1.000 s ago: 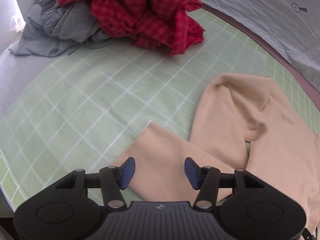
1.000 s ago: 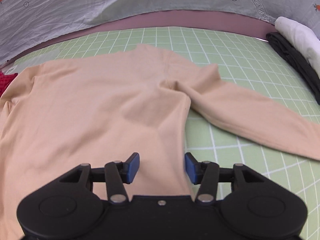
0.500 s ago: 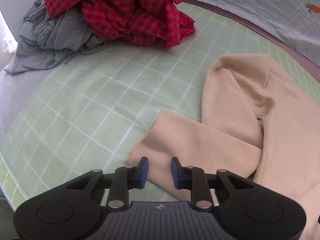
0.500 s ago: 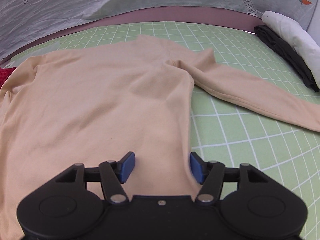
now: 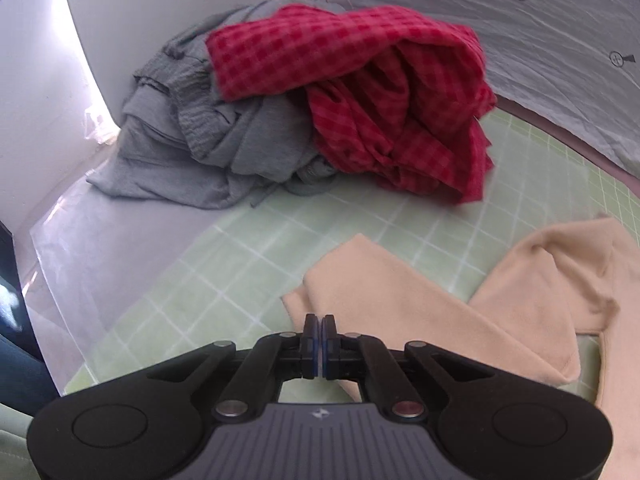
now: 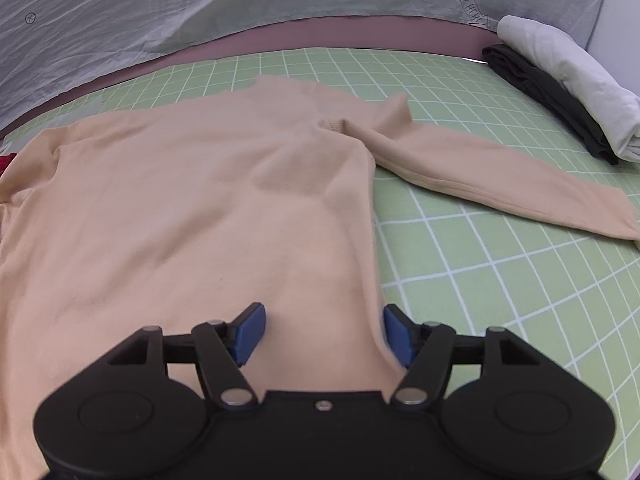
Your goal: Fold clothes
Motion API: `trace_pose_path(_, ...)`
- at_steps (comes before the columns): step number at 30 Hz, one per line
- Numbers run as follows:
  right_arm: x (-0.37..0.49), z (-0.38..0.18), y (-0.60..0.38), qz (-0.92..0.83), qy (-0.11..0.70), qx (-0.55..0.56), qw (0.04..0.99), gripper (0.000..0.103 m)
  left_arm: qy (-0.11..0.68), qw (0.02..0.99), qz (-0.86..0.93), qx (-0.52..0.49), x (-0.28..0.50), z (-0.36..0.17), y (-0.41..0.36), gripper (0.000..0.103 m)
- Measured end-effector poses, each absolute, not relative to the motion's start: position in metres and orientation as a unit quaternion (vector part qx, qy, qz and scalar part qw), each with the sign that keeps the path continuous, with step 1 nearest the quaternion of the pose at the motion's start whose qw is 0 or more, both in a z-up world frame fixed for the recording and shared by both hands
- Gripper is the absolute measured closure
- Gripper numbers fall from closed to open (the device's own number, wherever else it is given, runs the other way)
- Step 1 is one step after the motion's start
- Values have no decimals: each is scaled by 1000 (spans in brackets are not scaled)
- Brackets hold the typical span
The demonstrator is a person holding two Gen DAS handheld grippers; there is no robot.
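Since the earlier frame the left gripper (image 5: 319, 326) has gone from wide open to closed, its pads pinched at the cuff end of the left sleeve (image 5: 404, 304) of the beige long-sleeved top (image 6: 192, 216), and its view has swung toward the unfolded pile. Right gripper (image 6: 324, 334): jaws wide, straddling the hem corner at lower centre of its frame, holding nothing. The top lies flat on the green grid mat (image 6: 500, 280); its long axis runs from the hem at the bottom of the right wrist frame up to the collar (image 6: 332, 124) at upper centre. Right sleeve (image 6: 500, 184): stretched out toward the right edge. Left sleeve: bent back on itself, cuff pointing to lower centre of the left wrist frame. Step in hand, by judgement: carry the pinched cuff across the body so the sleeve lands straight, lifting only slightly to avoid dragging the torso. Also present: red checked garment (image 5: 380, 92), grey garment (image 5: 192, 148), folded white and black items (image 6: 560, 80).
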State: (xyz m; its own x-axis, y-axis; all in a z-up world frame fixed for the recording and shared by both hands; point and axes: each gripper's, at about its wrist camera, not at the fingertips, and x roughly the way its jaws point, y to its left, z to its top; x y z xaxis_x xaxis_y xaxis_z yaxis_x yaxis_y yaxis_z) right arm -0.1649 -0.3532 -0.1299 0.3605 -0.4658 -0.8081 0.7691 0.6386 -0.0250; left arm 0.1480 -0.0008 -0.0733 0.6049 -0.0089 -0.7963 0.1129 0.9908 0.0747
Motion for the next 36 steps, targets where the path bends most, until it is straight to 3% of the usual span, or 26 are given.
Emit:
trace_pose_path(4,-164,-130,-351,-393,414,184,800,37,429,901,-1,66,157,-69,23,101)
trace_pose_path(8,-163,-130,-349,-398,414,181,799,37,461,885,8,57,152,-93,39,101)
trace_pose_path(15,-163,-130,-349,-401,413,180,798,36,481,876,3,-22,128,-99,62,96)
trace_pose_path(20,-164,-129,-350,-403,412,182,797,35,487,862,-48,-137,116,-90,82,61)
trace_pose_path(25,-164,-130,-349,-404,411,182,797,34,490,824,-87,-270,109,-97,94,52)
trace_pose_path(36,-165,-131,-350,-404,406,189,798,33,518,837,-22,-176,132,-118,81,53)
